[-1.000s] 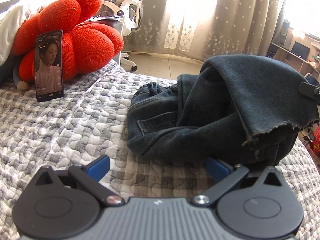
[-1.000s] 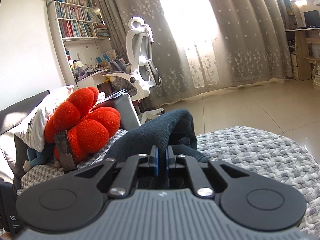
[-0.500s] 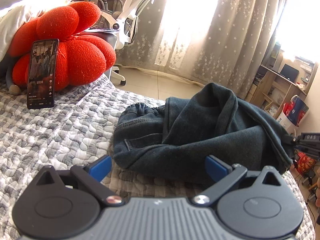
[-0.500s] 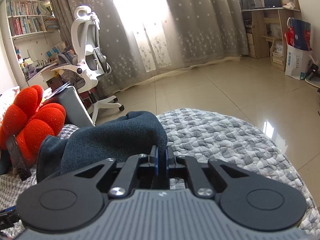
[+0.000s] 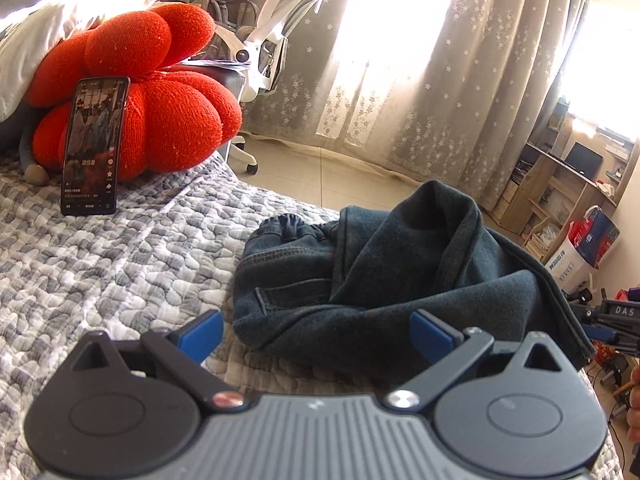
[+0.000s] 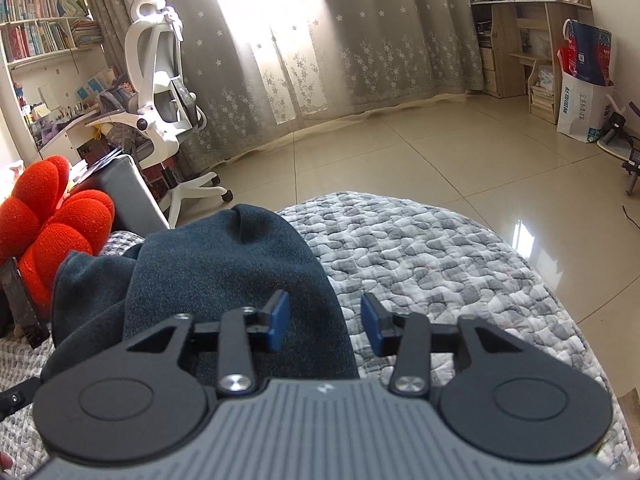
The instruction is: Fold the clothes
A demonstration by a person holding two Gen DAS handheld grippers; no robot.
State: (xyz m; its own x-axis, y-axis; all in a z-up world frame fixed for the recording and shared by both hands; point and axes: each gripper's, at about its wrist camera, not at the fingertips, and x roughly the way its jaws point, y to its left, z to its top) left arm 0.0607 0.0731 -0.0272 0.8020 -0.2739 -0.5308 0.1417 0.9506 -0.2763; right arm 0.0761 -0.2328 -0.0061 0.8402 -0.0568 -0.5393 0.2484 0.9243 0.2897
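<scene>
On the grey quilted bed (image 6: 432, 248), my right gripper (image 6: 325, 322) has just been opening, half-wide over the dark blue denim jeans (image 6: 224, 264), pads not pressing. My left gripper (image 5: 316, 330) stands wide, holding nothing.

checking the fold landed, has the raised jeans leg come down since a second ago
Yes. In the left wrist view the jeans leg has dropped from curtain height onto the pile; the right gripper has just been opening, releasing it.

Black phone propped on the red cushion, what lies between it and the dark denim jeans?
Only bare grey quilted bedcover between phone and jeans, in the left wrist view.
</scene>
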